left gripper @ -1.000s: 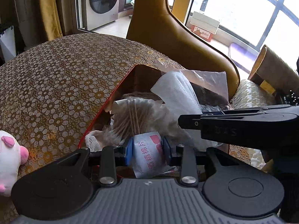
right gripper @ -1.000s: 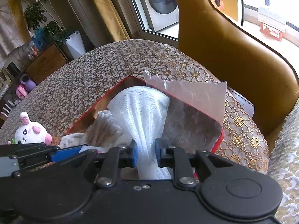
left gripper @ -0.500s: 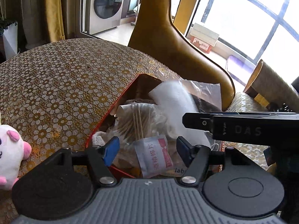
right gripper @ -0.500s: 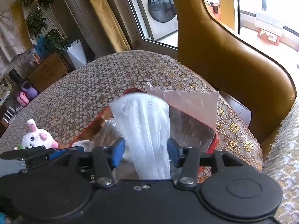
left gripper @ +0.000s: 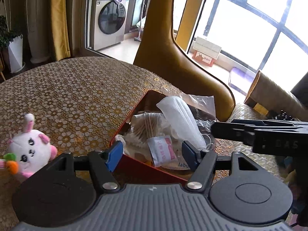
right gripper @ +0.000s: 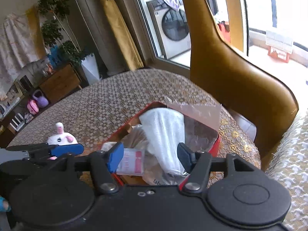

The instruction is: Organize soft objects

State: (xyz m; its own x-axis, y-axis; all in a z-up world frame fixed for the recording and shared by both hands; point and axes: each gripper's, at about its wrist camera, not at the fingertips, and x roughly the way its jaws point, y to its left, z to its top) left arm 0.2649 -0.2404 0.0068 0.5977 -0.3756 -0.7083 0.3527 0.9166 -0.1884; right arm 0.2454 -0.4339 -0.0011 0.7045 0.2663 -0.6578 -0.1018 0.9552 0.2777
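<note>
A red box [left gripper: 134, 170] [right gripper: 216, 150] sits on the table and holds a white face mask [left gripper: 182, 119] [right gripper: 165, 134], a bag of cotton swabs [left gripper: 148, 125], a small pink-and-white packet [left gripper: 162, 151] [right gripper: 130, 162] and clear plastic bags [right gripper: 194, 111]. My left gripper [left gripper: 152, 154] is open and empty, raised just in front of the box. My right gripper [right gripper: 149, 155] is open and empty above the box's near edge. A white plush bunny [left gripper: 30, 146] [right gripper: 61, 136] lies on the table to the left.
The round table [left gripper: 77, 96] has a gold floral lace cover. A tan leather chair [left gripper: 173, 61] [right gripper: 231, 71] stands behind the box. The right gripper's body [left gripper: 269, 136] reaches in from the right. A washing machine and windows are beyond.
Both grippers opened, letting go of the packet and the mask into the box, then drew back and up. The bunny shows more fully now.
</note>
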